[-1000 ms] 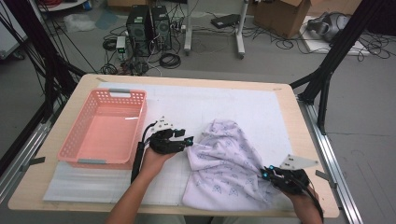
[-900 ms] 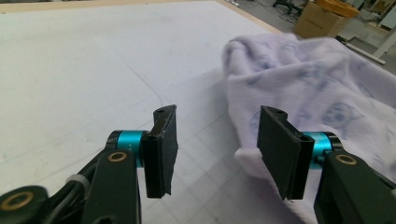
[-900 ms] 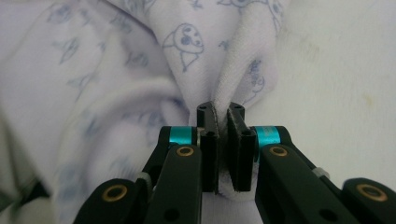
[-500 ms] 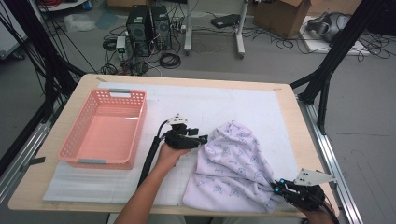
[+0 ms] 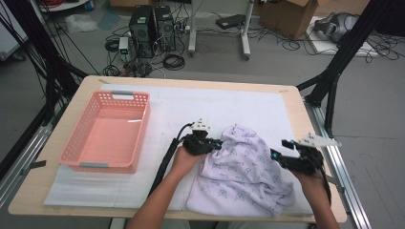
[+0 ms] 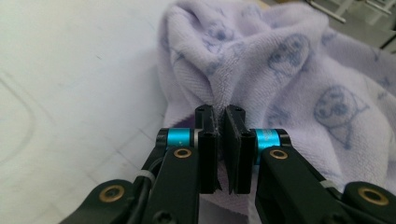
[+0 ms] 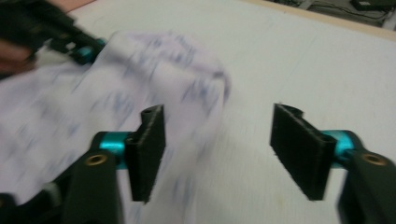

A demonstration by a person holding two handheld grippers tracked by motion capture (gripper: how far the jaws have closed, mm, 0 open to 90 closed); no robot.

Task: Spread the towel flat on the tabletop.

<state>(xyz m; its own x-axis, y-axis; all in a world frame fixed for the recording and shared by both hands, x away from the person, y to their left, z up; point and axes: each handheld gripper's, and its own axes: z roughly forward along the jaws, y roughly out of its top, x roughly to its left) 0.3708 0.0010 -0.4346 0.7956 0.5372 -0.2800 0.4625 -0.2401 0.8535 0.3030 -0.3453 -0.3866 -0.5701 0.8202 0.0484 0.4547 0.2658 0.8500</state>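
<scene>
A lavender towel (image 5: 243, 167) with a blue print lies crumpled on the white mat (image 5: 215, 105), near the table's front right. My left gripper (image 5: 217, 143) is at the towel's upper left edge. In the left gripper view its jaws (image 6: 222, 116) have just been closing and pinch a raised fold of the towel (image 6: 289, 70). My right gripper (image 5: 282, 152) hovers at the towel's right side. Its jaws (image 7: 219, 116) have just been opening and stand wide apart with nothing between them. The towel (image 7: 140, 70) lies blurred beyond its left jaw.
A pink plastic basket (image 5: 102, 165) stands on the left of the mat with nothing in it. The table's right edge (image 5: 325, 191) runs close behind my right hand. Computer towers, cables and stands sit on the floor beyond the table.
My left gripper slid right to the towel's edge and shut on a fold. My right gripper let go of the towel's lower right part, lifted away and opened wide.
</scene>
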